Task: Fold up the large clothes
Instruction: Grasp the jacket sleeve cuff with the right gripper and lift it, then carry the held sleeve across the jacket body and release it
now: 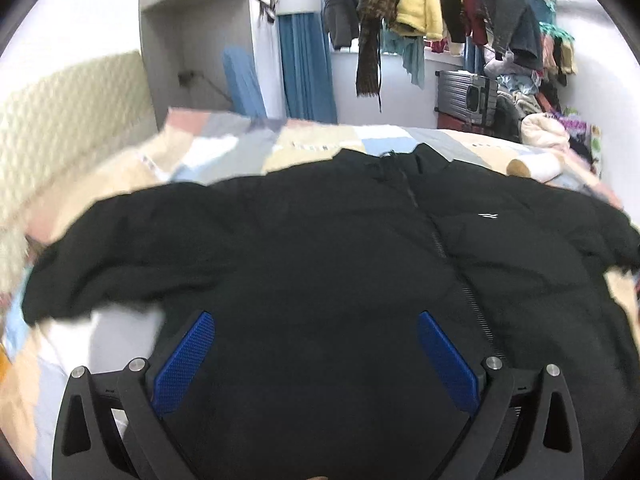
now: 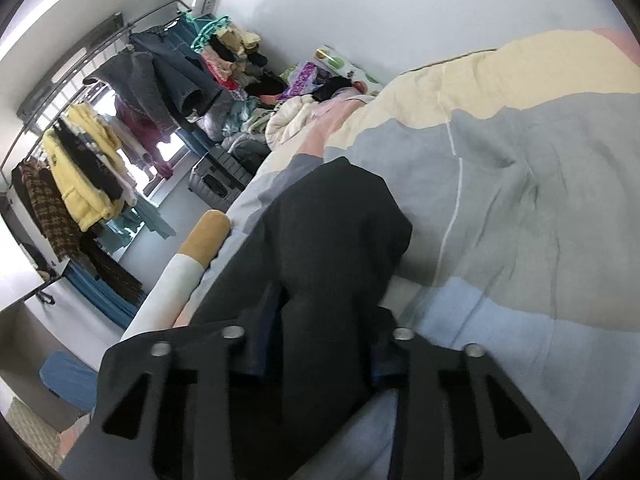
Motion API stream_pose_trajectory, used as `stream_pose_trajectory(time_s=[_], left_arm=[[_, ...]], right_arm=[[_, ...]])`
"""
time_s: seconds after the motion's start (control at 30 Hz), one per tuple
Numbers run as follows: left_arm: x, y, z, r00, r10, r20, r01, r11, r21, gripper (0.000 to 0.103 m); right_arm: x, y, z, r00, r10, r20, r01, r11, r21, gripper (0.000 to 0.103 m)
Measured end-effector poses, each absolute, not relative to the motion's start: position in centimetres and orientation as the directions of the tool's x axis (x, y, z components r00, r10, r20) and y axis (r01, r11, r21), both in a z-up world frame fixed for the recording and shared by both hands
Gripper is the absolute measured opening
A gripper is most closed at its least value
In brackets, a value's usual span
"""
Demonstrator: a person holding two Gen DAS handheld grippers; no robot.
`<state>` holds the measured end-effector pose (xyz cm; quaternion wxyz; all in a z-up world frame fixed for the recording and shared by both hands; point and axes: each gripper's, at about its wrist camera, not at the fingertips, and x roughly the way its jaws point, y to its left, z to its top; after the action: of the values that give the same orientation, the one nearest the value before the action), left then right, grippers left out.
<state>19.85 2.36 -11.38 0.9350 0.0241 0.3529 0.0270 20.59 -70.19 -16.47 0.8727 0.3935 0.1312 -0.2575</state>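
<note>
A black zip-up jacket (image 1: pixel 320 248) lies spread front-up on the patchwork quilt (image 1: pixel 312 140) of a bed, with both sleeves stretched sideways. My left gripper (image 1: pixel 316 320) hovers over the jacket's lower front. Its blue pads (image 1: pixel 184 364) stand wide apart, open, with nothing pinched between them. In the right wrist view a black sleeve (image 2: pixel 336 232) of the jacket runs out over the grey and blue quilt (image 2: pixel 520 200). My right gripper (image 2: pixel 328 320) is shut on that sleeve, and the cloth bunches up and hides most of its fingers.
A rail of hanging clothes (image 1: pixel 440 8) and a grey suitcase (image 1: pixel 466 96) stand beyond the bed, beside a heap of garments (image 2: pixel 256 92). A white and tan bolster (image 2: pixel 200 240) lies at the bed's edge. A padded headboard (image 1: pixel 60 120) is on the left.
</note>
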Motion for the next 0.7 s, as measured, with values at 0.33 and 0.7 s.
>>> stream_pose_trajectory(time_s=[0.33, 0.7], left_arm=[[17.8, 5.7, -10.0, 0.742, 0.056, -0.668, -0.079, 0.997, -0.003, 0.102], [14.6, 8.2, -7.0, 0.784, 0.054, -0.619, -0.092, 0.995, -0.03, 0.102]], right_arm=[[21.6, -68.0, -12.4, 0.792, -0.385, -0.475, 0.598, 0.647, 0.473, 0.005], [18.8, -63.5, 3.3, 0.864, -0.37, -0.342, 0.494, 0.755, 0.43, 0.005]])
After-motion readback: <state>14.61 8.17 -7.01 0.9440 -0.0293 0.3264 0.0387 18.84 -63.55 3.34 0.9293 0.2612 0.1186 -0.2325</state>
